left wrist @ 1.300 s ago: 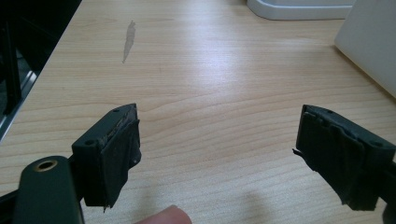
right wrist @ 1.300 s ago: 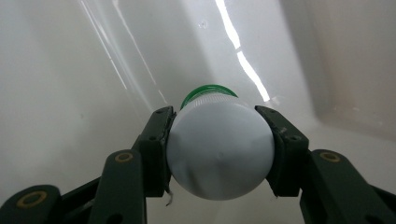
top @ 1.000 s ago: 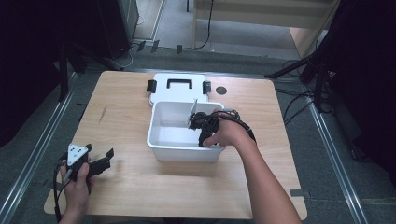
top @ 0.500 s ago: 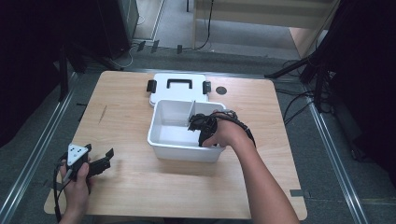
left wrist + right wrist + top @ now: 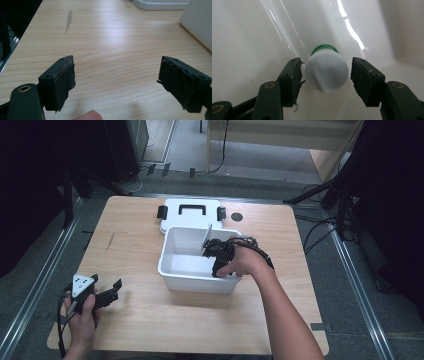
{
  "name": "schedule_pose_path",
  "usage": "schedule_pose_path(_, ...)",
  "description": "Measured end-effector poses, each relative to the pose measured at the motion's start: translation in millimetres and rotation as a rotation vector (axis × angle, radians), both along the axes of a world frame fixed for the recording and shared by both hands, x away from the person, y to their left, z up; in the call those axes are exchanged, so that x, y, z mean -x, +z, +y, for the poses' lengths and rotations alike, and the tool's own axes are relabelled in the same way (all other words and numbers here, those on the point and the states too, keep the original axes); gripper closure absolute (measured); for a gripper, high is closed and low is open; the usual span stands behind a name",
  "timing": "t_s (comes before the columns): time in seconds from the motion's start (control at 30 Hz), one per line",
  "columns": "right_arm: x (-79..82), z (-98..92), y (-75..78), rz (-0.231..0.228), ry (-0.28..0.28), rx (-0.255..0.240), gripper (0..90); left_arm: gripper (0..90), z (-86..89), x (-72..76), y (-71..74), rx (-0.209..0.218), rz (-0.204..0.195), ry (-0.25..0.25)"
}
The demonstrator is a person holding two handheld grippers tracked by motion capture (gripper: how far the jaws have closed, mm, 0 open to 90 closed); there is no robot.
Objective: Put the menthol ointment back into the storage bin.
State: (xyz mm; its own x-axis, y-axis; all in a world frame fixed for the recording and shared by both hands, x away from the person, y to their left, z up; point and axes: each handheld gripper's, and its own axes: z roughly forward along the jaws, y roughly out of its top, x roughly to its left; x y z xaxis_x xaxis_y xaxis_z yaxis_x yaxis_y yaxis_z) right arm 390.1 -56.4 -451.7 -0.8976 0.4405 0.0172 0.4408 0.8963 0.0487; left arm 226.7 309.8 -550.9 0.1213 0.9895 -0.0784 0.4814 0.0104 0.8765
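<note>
Your right tool (image 5: 325, 75) is inside the white bin (image 5: 172, 270); its jaws have just been opening and stand apart around the white bottle (image 5: 326, 72), not pressing it. The bottle lies on the bin floor. Your left tool (image 5: 116, 83) is spread wide over the desk (image 5: 112, 47).

A lab or test room set up for recording: a plain wooden counter (image 5: 135, 250) stands alone on grey carpet, metal floor rails (image 5: 37, 285) run along both sides, with cables (image 5: 320, 227) and black equipment stands (image 5: 345, 195) around it.
</note>
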Motion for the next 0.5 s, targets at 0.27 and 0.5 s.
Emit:
schedule_pose_path(0.27,3.4,-6.0,29.0,-0.043,-0.004,-0.025,40.3,14.6,-0.4,-0.1,-0.1,0.002,-0.003,0.003)
schedule_pose_path(0.5,6.7,-15.6,58.0,-0.082,-0.019,-0.036,40.3,14.6,0.0,0.0,0.1,0.001,0.0,0.0)
